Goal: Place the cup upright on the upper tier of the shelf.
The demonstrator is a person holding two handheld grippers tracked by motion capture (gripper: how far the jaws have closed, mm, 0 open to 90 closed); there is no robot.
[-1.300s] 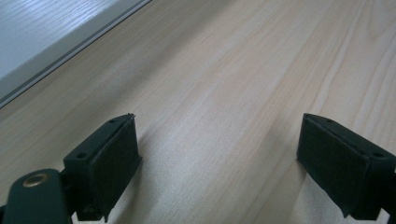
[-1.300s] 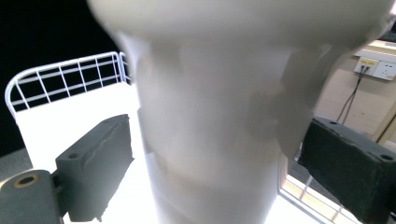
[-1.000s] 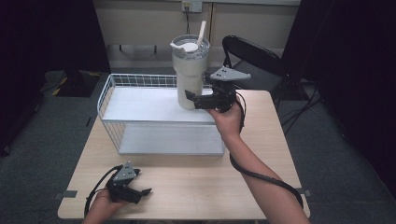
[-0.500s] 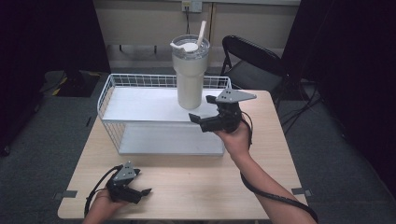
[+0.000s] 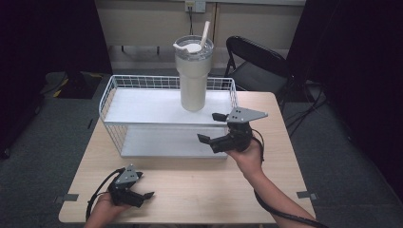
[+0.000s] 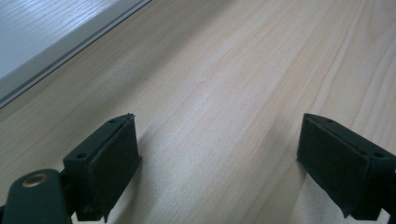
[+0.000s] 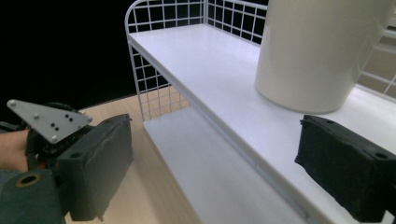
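On the pale wooden table (image 5: pixel 199 175), the tall cream tumbler (image 5: pixel 192 78) stands upright, released on the white wire shelf (image 5: pixel 142 108); the right gripper (image 5: pixel 215 127) hangs spread and empty nearby, the left gripper (image 5: pixel 142 197) rests parted, idle.

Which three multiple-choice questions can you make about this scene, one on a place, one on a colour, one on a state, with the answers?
1. Where does the tumbler stand?
A. on the top shelf of the wire rack
B. on the table
C. on the chair

2. What colour is the rack?
A. black
B. white
C. red

3. How is the right gripper?
A. shut on the tumbler
B. shut on the straw
C. open, holding nothing

Answers: 1 A, its base sits on the upper shelf. 2 B, wires and shelves are white. 3 C, in the right gripper view its jaws stand wide apart before the tumbler.
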